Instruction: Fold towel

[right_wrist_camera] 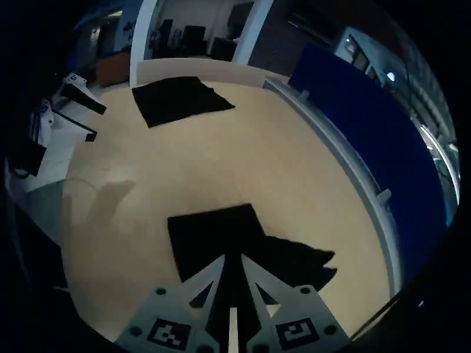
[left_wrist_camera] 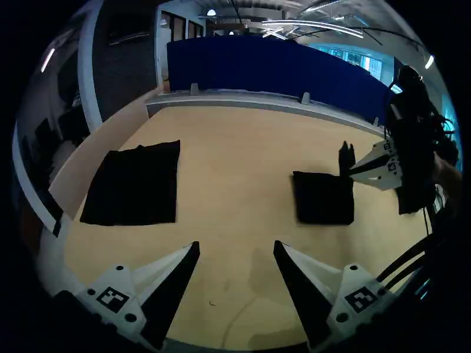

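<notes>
1. The right gripper [right_wrist_camera: 234, 257] is pressing its fingers close together, pinching dark cloth at the edge of the folded towel [right_wrist_camera: 212, 235].
2. The left gripper [left_wrist_camera: 235, 242] is holding its fingers spread wide with nothing between them, and it is hovering over a bare part of the wooden table [left_wrist_camera: 235, 153].
3. The folded towel is lying on the table as a small black rectangle. In the right gripper view a rumpled part is bulging out to the right of the fingers. In the left gripper view the towel is sitting ahead and to the right, with the right gripper reaching in at its far right corner.
4. A second black towel [left_wrist_camera: 132, 182] is lying flat near the table's left edge, well apart from the first.
5. A blue partition [left_wrist_camera: 265, 65] is running along behind the table's far edge.
</notes>
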Demonstrator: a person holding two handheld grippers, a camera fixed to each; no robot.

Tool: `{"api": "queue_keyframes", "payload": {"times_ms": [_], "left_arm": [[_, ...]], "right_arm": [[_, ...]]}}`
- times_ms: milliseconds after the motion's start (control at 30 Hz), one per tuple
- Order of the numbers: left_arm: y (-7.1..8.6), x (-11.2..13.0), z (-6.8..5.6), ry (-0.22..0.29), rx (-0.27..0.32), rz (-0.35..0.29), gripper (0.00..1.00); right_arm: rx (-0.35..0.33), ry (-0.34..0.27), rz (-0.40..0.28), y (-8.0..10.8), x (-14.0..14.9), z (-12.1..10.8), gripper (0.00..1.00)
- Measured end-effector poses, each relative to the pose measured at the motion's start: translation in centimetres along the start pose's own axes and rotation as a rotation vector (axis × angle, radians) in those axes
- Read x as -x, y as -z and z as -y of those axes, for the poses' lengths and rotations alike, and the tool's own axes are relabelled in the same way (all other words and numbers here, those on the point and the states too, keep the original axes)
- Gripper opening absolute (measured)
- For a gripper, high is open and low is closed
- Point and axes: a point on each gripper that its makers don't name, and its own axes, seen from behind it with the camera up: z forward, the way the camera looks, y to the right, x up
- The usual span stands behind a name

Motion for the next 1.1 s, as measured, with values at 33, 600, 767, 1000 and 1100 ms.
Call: {"api": "queue_keyframes", "payload": {"times_ms": [33, 600, 767, 1000, 1100], "left_arm": [[0.1, 0.2, 0.1, 0.004, -0.002, 0.001, 0.93], [0.3, 1.1, 1.0, 0.026, -0.012, 0.010, 0.93], [0.2, 0.9, 0.8, 0.021, -0.010, 0.009, 0.93], [0.0, 0.8, 0.6, 0.021, -0.007, 0.009, 0.93], [0.0, 0.7, 0.5, 0.018, -0.008, 0.009, 0.93]], "right_arm": [[-0.013, -0.011, -0.004, -0.9, -0.1, 0.9, 0.03], [-0.120, -0.234, -0.016, -6.3, 0.9, 6.2, 0.11], [-0.119, -0.244, -0.040, -5.5, 0.7, 5.9, 0.31], [-0.098, -0.265, -0.057, -4.1, 0.8, 5.0, 0.69], [-0.080, -0.273, -0.061, -3.5, 1.1, 4.6, 0.72]]}}
